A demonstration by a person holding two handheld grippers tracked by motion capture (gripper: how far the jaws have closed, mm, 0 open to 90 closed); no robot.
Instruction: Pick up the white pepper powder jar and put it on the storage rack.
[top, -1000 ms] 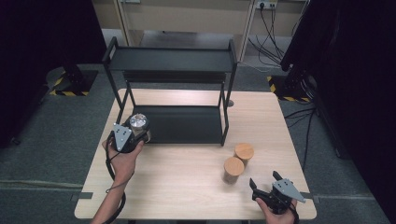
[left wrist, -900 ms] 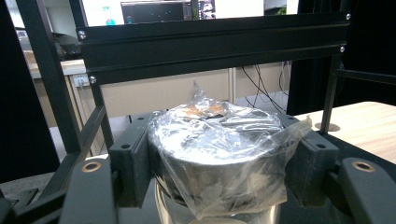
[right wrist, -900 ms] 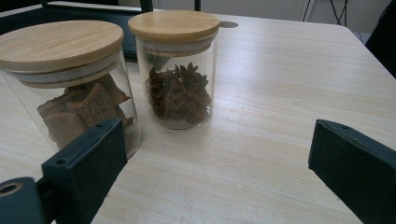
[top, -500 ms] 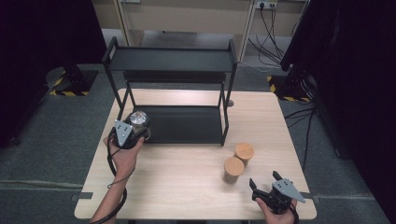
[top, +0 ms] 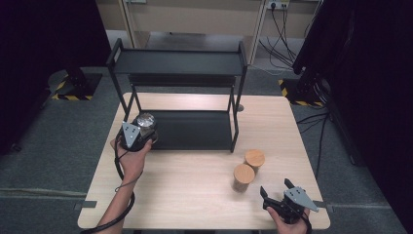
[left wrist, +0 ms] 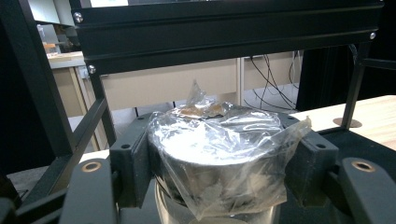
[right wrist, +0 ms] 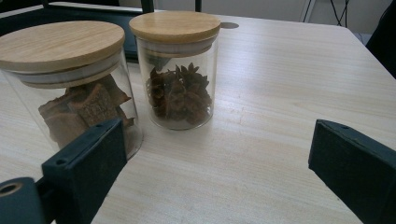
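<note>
Pale wood table (top: 195, 195) under dim studio light, a black two-tier rack (top: 180, 63) standing at its far edge. At centre left of the high view, the left gripper (top: 141, 127) clamps a shiny round container wrapped in clear plastic (left wrist: 215, 144), held upright at the open left end of the rack's lower shelf (top: 195, 129); the shelf lies just ahead and to the right of it, with the rack's top rail (left wrist: 224, 32) overhead and the corner post (left wrist: 42, 93) close at the left. At lower right, the right gripper (top: 277, 195) rests with jaws spread wide and empty, near two wooden-lidded glass jars, one of bark pieces (right wrist: 70, 84) and one of star anise (right wrist: 177, 70), well apart from the rack.
</note>
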